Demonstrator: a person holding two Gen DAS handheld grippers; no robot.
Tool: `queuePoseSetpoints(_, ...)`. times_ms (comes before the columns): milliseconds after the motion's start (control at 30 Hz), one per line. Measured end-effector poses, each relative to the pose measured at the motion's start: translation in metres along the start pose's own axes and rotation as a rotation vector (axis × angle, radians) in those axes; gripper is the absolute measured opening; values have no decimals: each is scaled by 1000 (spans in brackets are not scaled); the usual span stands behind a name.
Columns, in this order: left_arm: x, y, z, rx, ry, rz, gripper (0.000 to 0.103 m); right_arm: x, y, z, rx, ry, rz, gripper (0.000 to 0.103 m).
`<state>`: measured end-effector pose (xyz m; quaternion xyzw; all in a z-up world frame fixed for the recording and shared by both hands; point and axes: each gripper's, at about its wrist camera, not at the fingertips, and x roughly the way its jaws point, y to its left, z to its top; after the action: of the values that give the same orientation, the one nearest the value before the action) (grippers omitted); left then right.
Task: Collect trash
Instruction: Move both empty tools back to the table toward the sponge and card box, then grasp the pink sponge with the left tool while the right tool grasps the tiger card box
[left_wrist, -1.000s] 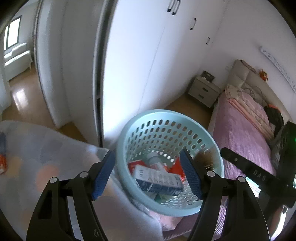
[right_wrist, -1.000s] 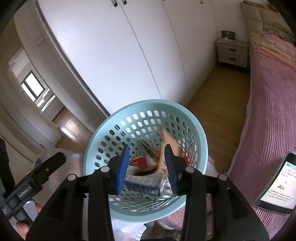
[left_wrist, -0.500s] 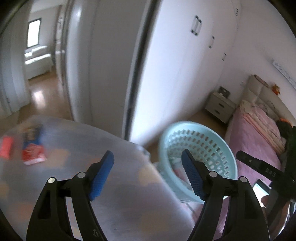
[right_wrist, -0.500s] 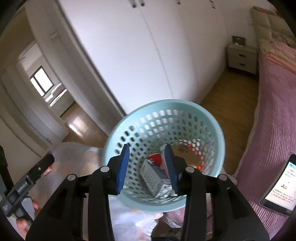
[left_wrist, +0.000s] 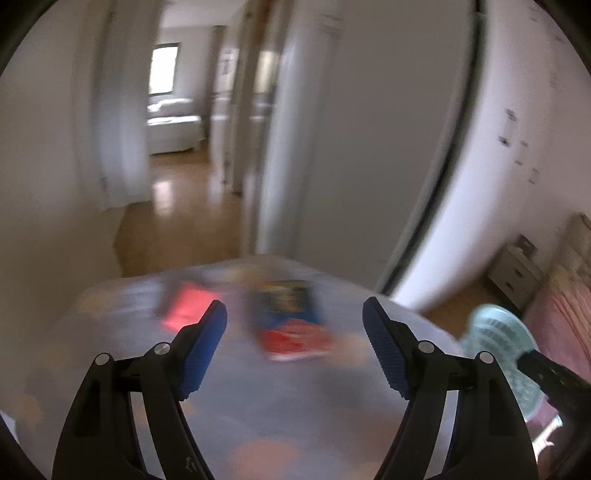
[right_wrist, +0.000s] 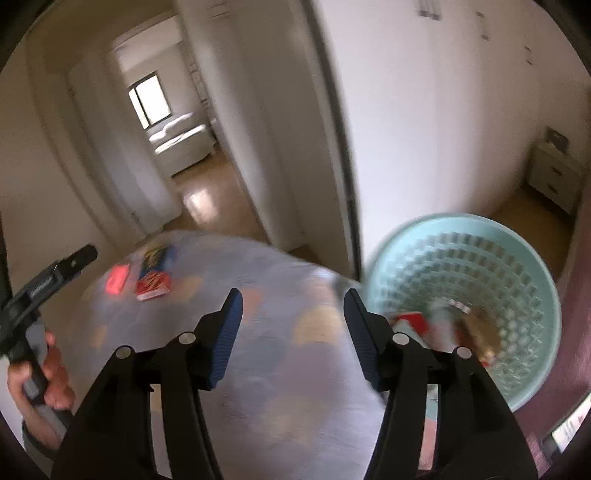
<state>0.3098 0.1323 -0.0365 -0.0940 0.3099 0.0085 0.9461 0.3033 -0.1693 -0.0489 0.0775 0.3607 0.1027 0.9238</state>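
Right wrist: 2 wrappers (right_wrist: 142, 278) on table (right_wrist: 280, 398), 1 basket (right_wrist: 517, 266); both grippers' fingers (right_wrist: 229, 332) apart, empty.

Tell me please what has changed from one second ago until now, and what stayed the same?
Both grippers swung away from the basket toward the covered table, where a red packet and a blue-and-red packet lie. The right gripper let its item fall into the basket; its jaws have just been opening, nothing between them. The left gripper stayed open and empty. The basket kept its place beside the table.
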Motion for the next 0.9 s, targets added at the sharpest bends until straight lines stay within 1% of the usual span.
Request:
queuePoseSetpoints(100, 15, 39, 5, -36, 25, 60, 74, 19, 34, 2, -62, 14, 15, 54)
queuePoseSetpoints(133, 21, 49, 5, -45, 39, 65, 74, 24, 44, 3, -80, 19, 19, 54)
queuePoseSetpoints(167, 27, 59, 5, -53, 58, 64, 74, 32, 56, 5, -101, 28, 20, 54)
queuePoseSetpoints(200, 37, 70, 5, -65, 99, 40, 74, 36, 65, 2, -113, 33, 23, 54)
queuePoseSetpoints(233, 43, 75, 4, -77, 124, 20, 72, 40, 72, 3, -124, 39, 32, 54)
queuePoseSetpoints(300, 51, 86, 5, -96, 133, 31, 73, 52, 93, 6, -148, 47, 64, 54)
queuePoseSetpoints(367, 59, 92, 6, -100, 143, 43, 73, 60, 110, 7, -172, 50, 86, 54)
queuePoseSetpoints(467, 68, 95, 6, -97, 162, 28, 73, 72, 137, 10, -214, 53, 110, 54)
queuePoseSetpoints(533, 74, 95, 6, -90, 189, 26, 72, 80, 151, 12, -237, 54, 111, 55)
queuePoseSetpoints(600, 76, 95, 6, -85, 204, 24, 67, 89, 162, 13, -250, 56, 119, 56)
queuePoseSetpoints(633, 76, 95, 5, -79, 207, 30, 63, 93, 167, 14, -253, 57, 121, 56)
queuePoseSetpoints(667, 78, 93, 6, -62, 214, 50, 55, 97, 171, 15, -253, 59, 122, 56)
queuePoseSetpoints(700, 79, 92, 6, -51, 217, 65, 50, 103, 174, 15, -248, 64, 126, 57)
queuePoseSetpoints(800, 78, 92, 7, -32, 208, 85, 49, 118, 181, 15, -226, 86, 148, 60)
queuePoseSetpoints(900, 70, 101, 2, -59, 176, 94, 48, 133, 189, 13, -218, 106, 148, 65)
